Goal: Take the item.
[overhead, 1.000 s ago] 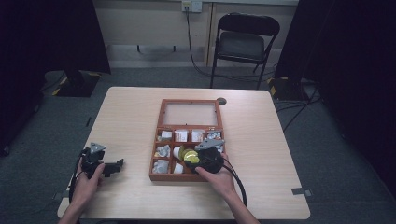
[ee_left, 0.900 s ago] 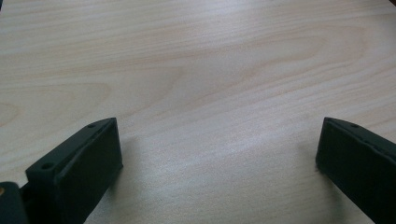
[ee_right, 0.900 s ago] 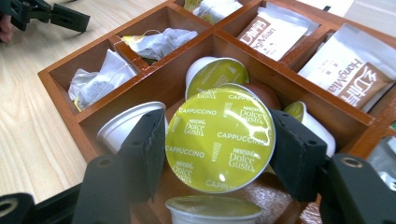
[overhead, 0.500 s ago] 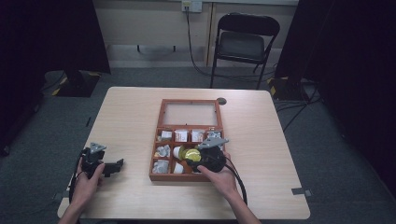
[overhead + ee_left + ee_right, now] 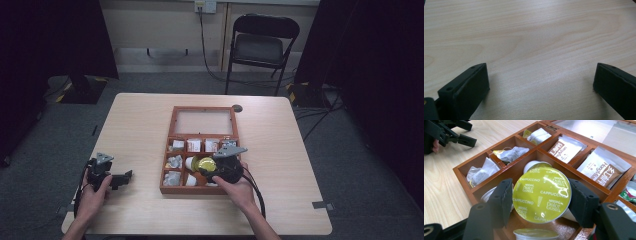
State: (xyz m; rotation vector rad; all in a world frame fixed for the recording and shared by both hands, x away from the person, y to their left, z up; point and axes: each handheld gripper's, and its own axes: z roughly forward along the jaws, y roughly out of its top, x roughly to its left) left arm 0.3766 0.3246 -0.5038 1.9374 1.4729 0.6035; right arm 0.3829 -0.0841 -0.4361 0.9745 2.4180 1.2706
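Note:
A wooden compartment box (image 5: 202, 114) with its glass lid laid open sits mid-table. My right gripper (image 5: 541, 197) is shut on a coffee capsule (image 5: 541, 195) with a yellow-green Cappuccino foil lid, held just above the box's middle compartments (image 5: 205, 165). More capsules (image 5: 536, 166) lie below it. Tea bags (image 5: 511, 153) fill the left compartments, and white sachets (image 5: 564, 147) fill the far ones. My left gripper (image 5: 122, 178) rests on the table left of the box, open, with bare wood between its jaws (image 5: 539, 82).
The box's wooden dividers and rim (image 5: 464, 173) surround the held capsule. A small dark disc (image 5: 237, 108) lies on the table beyond the box. A folding chair (image 5: 262, 47) stands behind the table. Bare tabletop (image 5: 135, 125) stretches left of the box.
My right gripper with the capsule has shifted slightly toward the box's front middle. The left gripper has stayed where it was.

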